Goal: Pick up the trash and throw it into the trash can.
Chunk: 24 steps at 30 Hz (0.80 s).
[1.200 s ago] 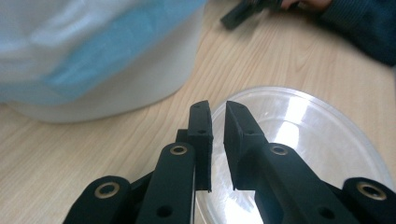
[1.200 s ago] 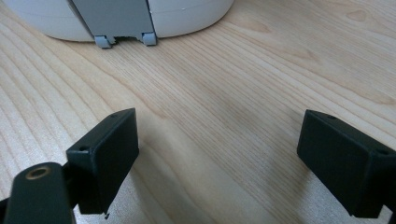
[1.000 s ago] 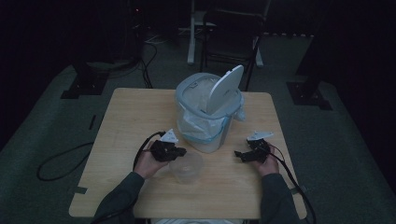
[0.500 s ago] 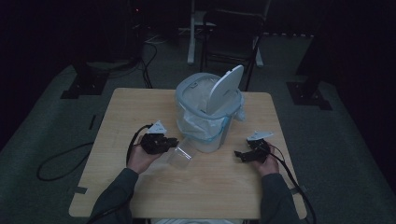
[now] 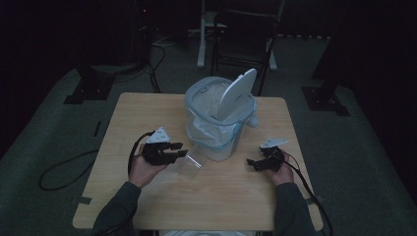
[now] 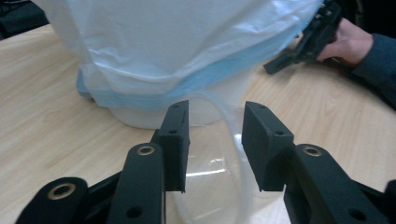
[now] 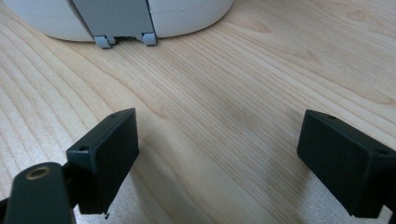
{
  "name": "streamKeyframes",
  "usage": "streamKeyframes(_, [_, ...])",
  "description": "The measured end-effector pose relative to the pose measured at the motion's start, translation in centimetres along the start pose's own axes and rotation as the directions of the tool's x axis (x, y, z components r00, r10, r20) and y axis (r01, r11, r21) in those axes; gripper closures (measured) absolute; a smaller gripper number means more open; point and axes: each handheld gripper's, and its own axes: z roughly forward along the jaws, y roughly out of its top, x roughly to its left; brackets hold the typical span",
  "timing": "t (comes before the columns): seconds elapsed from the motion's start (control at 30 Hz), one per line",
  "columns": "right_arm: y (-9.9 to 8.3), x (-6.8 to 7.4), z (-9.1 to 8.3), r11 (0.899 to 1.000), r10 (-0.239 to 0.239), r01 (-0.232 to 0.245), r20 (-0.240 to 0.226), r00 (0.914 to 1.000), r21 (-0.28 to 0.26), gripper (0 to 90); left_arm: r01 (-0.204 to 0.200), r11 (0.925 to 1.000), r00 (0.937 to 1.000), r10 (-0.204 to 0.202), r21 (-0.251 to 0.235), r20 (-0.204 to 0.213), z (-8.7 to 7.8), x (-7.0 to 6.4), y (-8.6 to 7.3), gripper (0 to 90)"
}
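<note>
A white bin (image 5: 216,132) lined with a pale blue bag stands mid-table, its grey lid (image 5: 237,93) tipped up. Left of it my left gripper (image 5: 179,150) is shut on a clear plastic cup (image 5: 191,164), which hangs tilted toward the bin's base. In the left gripper view the jaws (image 6: 215,140) straddle the cup's rim (image 6: 233,140), with the bagged bin (image 6: 187,46) just beyond. My right gripper (image 5: 252,163) rests on the table to the bin's right, open and holding nothing. The right gripper view has its jaws (image 7: 217,154) wide apart over bare wood, facing the bin's base (image 7: 187,14).
The wooden table (image 5: 221,196) has bare surface in front of the bin and at both sides. A dark chair (image 5: 243,34) stands behind the far edge. Cables (image 5: 64,167) lie on the floor at the left. The other hand's gripper (image 6: 303,42) lies past the bin.
My left gripper has drawn back to the left and slightly away from me, taking the clear cup with it off the table. The right gripper has stayed put.
</note>
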Motion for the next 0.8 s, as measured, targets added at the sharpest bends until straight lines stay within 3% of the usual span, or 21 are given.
streamKeyframes(0.17, [0.0, 0.0, 0.0, 1.000, 0.000, 0.000, 0.000, 1.0000, 0.000, 11.9, -0.005, 0.9993, 1.0000, 0.004, 0.038, 0.004, 0.4, -1.2, -1.5, 62.1])
streamKeyframes(0.33, [0.0, 0.0, 0.0, 1.000, 0.000, 0.000, 0.000, 1.0000, 0.000, 11.9, 0.019, 0.9970, 0.9998, -0.019, 0.075, 0.001, 1.1, -1.2, -3.1, 65.5])
streamKeyframes(0.63, [0.0, 0.0, 0.0, 1.000, -0.001, 0.001, 0.000, 1.0000, 0.000, 11.9, 0.000, 0.9962, 0.9999, 0.001, 0.087, -0.012, 1.2, -0.9, -3.5, 80.1])
streamKeyframes(0.8, [0.0, 0.0, 0.0, 1.000, 0.000, 0.000, 0.001, 1.0000, -0.001, 11.9, -0.003, 0.9961, 0.9995, 0.006, 0.088, -0.031, 1.2, -0.9, -3.6, 82.7])
